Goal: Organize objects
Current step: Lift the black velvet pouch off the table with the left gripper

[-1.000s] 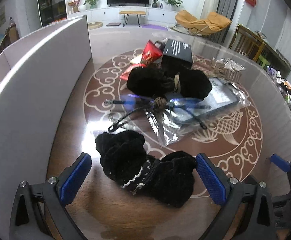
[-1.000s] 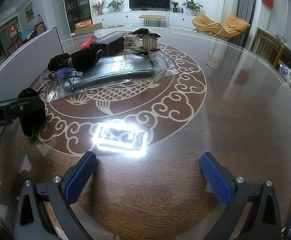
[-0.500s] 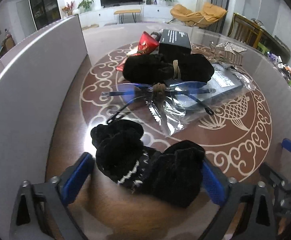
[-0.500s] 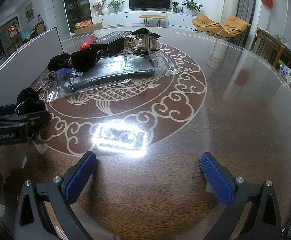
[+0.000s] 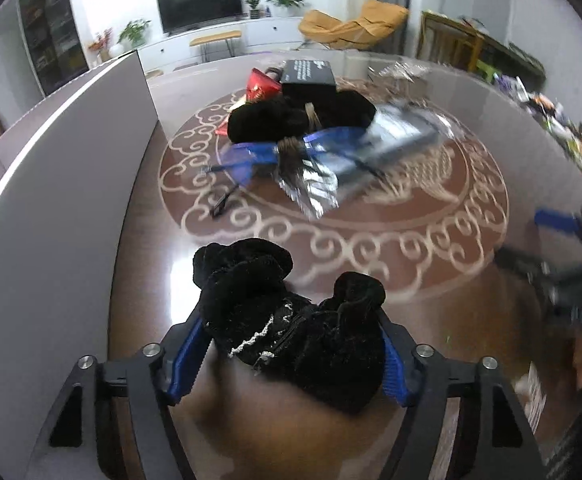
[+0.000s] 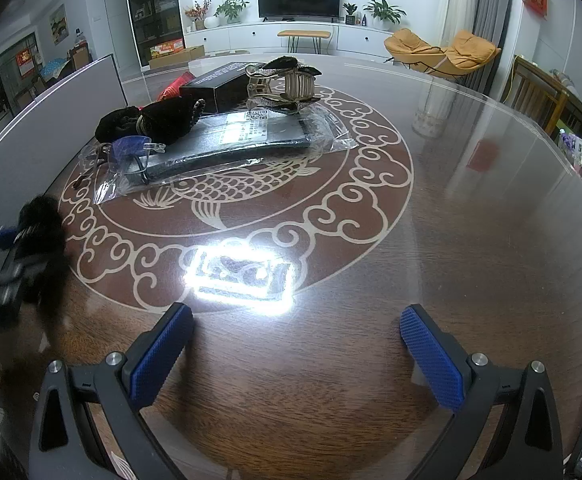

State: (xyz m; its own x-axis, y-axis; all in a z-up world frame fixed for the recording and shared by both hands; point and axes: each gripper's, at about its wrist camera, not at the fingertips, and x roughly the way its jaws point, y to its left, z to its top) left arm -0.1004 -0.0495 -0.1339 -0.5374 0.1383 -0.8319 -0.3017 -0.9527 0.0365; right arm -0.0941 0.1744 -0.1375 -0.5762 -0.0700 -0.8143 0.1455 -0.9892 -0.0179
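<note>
A black velvet drawstring pouch [image 5: 291, 328] sits between the blue pads of my left gripper [image 5: 291, 364], which is shut on it just over the table. It also shows blurred at the left edge of the right wrist view [image 6: 43, 236]. My right gripper [image 6: 295, 356] is open and empty above the table's near side. Further back lie a second black pouch [image 5: 295, 120], blue-tinted glasses [image 6: 131, 148], a flat dark item in clear plastic [image 6: 243, 140], a black box [image 6: 219, 84], a red packet [image 5: 261, 86] and a gold hair claw [image 6: 283, 84].
A grey panel [image 5: 59, 184] stands along the table's left side. The round glass-topped table [image 6: 471, 240] carries a fish pattern and a bright lamp reflection [image 6: 243, 276]. Small items crowd the far right edge [image 5: 563, 128].
My left gripper has moved forward around the near black pouch and closed on it, then drawn it back from the pile. The right gripper has stayed still.
</note>
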